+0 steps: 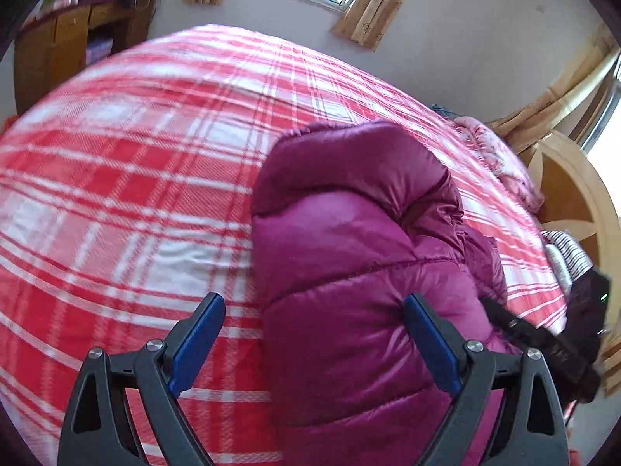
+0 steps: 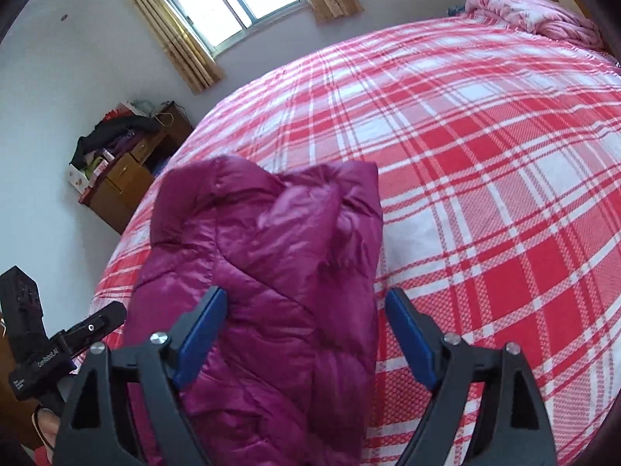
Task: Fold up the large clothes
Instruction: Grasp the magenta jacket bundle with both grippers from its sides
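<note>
A magenta puffer jacket [image 1: 349,256] lies folded into a thick bundle on the bed's red-and-white plaid sheet [image 1: 116,178]. My left gripper [image 1: 314,301] hovers over the jacket's near left edge. It is open, and its blue pads [image 1: 198,341] touch nothing. In the right wrist view the same jacket [image 2: 264,240] fills the lower middle. My right gripper [image 2: 306,294] stands open above its near right edge, with the fabric below the jaws and not pinched. The black body of the right tool [image 1: 551,349] shows beside the jacket at the far right of the left wrist view.
A pink quilt [image 2: 535,11] is bunched at the head of the bed by a wooden headboard [image 1: 574,202]. Striped clothes [image 1: 566,252] lie at the bed's edge. A cluttered wooden desk [image 2: 124,171] stands against the wall under curtained windows [image 2: 233,0].
</note>
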Available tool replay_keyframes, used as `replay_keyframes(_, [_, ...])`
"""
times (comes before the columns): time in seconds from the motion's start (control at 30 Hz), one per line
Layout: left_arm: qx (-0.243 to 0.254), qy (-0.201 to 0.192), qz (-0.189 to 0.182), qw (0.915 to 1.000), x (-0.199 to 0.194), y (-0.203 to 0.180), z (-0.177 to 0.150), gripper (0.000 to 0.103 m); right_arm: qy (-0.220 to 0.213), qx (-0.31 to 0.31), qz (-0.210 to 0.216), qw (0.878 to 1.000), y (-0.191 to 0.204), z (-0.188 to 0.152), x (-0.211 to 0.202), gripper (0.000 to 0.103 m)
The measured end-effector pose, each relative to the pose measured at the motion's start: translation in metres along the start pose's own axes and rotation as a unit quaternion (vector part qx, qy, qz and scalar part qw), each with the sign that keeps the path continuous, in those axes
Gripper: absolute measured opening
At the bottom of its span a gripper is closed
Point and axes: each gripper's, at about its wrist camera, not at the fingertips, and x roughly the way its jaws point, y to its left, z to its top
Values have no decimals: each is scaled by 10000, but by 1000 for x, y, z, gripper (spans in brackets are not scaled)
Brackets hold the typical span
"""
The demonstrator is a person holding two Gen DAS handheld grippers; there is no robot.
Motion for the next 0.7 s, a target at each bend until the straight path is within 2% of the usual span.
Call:
replay_keyframes(0.07, [-359,126,-349,9987,14,4,-5,93,16,98,222,9997,-11,-9,11,88])
replay_keyframes(0.1, [-564,264,-539,9966,23,7,-8,94,-91,36,256,9996,-11,-11,10,88])
replay_keyframes(0.13, [-702,235,-601,9954,29,7,-10,96,-89,-3,231,9997,-10,-11,10,88])
replay_keyframes(0.23, [-267,167,-361,9989,32,-11,-11,96,1,-297,2,9996,1,-11,13,88])
replay_keyframes(0.33, [-79,198,-331,9992,35,-18,-10,96,74,-489,-98,9987,6,-11,17,88])
replay_keyframes(0.4, [-58,166,-342,9993,35,-15,-12,96,76,-537,-82,9985,6,-11,18,85])
replay_keyframes(0.47, [24,132,-258,9996,35,-18,-12,94,115,-574,15,9983,6,-11,20,77])
replay_keyframes(0.53, [90,114,-230,9996,33,-21,-12,87,175,-588,140,9980,6,-12,20,67])
replay_keyframes(0.63, [241,49,-204,9995,23,-29,-16,64,260,-619,166,9976,10,-12,20,56])
replay_keyframes(0.7, [372,10,-94,9993,11,-33,-19,58,449,-484,453,9968,11,-14,19,42])
